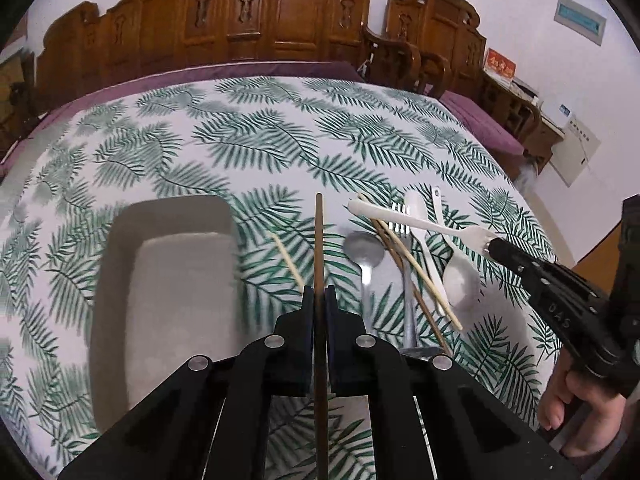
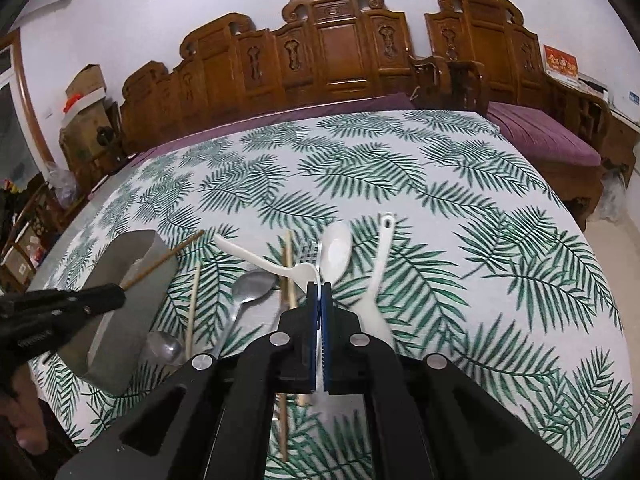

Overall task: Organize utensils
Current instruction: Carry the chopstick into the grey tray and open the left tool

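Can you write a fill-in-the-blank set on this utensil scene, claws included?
1. The left claw is shut on a dark brown ____.
2. The right claw grips a white plastic ____ by its tines.
3. The grey tray holds ____ utensils.
4. The tablecloth is printed with green ____.

Missing words: chopstick; fork; no; leaves

"DAS" embossed on right gripper [image 1: 489, 245] body, only legible txt. Red wall sign [image 1: 499, 63], blue-white sticker [image 1: 564, 109], notice sheet [image 1: 579, 142]: chars too small/blurred.
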